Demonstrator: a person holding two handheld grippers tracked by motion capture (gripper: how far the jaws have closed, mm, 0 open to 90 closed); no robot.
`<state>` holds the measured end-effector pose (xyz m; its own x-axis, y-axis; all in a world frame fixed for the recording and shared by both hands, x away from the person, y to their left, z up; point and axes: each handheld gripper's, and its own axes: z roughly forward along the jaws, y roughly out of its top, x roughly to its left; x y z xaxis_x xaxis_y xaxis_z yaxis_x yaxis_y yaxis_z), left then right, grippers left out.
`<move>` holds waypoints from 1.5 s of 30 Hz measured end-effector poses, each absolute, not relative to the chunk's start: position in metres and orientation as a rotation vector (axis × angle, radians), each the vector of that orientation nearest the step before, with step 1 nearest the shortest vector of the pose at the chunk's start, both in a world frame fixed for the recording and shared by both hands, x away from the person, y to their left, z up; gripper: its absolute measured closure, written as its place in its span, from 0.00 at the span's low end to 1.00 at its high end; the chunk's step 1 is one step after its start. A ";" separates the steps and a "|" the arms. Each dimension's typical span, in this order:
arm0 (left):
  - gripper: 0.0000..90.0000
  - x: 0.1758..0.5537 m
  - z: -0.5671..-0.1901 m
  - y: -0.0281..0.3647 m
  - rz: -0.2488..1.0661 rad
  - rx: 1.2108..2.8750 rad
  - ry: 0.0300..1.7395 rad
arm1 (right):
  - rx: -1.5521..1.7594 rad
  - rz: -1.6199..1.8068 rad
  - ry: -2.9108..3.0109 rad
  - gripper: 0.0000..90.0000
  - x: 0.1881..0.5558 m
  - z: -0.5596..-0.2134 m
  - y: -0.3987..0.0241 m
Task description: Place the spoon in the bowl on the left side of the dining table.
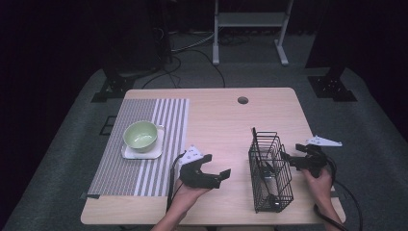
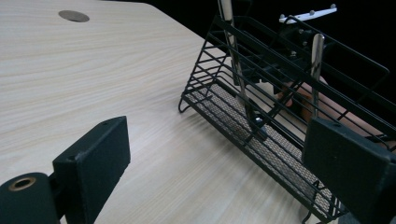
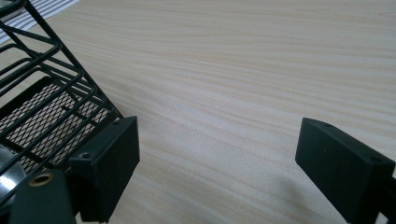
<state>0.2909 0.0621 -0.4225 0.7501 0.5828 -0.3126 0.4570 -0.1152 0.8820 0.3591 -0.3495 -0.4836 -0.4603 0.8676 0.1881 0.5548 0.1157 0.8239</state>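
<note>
While both grippers hover low over the table, neither has hold of anything. The left gripper sits near the front edge, just right of the striped mat, with its jaws spread wide and bare wood between them in the left gripper view; it points toward the rack. The rack (a black wire basket with a fine mesh floor) stands on the table's right half, a short way from the left gripper and just beside the right one. In the left gripper view two metal handles stand upright inside the rack, leaning on its wires.

The right gripper is at the rack's right side, its jaws equally wide apart; in the right gripper view the left jaw lies right by the rack's lower wires, though touching or not I cannot tell.

A green bowl rests on a white plate on the mat, well apart from both grippers.
</note>
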 end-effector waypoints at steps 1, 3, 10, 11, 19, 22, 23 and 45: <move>0.08 0.291 -0.423 0.062 0.131 1.751 0.821 | 1.388 1.276 2.060 0.14 0.359 -0.484 -0.349; 0.08 0.290 -0.422 0.059 0.123 1.755 0.812 | 1.388 1.276 2.060 0.14 0.359 -0.484 -0.349; 0.08 0.288 -0.418 0.051 0.108 1.752 0.785 | 1.389 1.277 2.059 0.14 0.359 -0.484 -0.350; 0.08 0.287 -0.417 0.050 0.108 1.751 0.782 | 1.389 1.277 2.059 0.14 0.359 -0.484 -0.350; 0.08 0.285 -0.413 0.042 0.087 1.753 0.757 | 1.389 1.277 2.058 0.14 0.359 -0.484 -0.350; 0.08 0.283 -0.410 0.038 0.052 1.745 0.742 | 1.390 1.277 2.059 0.14 0.359 -0.484 -0.350; 0.08 0.283 -0.410 0.038 0.052 1.745 0.742 | 1.390 1.277 2.059 0.14 0.359 -0.484 -0.350; 0.08 0.279 -0.396 0.014 0.036 1.761 0.664 | 1.388 1.279 2.059 0.14 0.359 -0.484 -0.350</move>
<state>0.2790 0.0139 -0.3960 0.8371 0.4492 -0.3123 0.4128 -0.1440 0.8994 0.3592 -0.3497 -0.4836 -0.4613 0.8667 0.1897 0.5541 0.1144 0.8246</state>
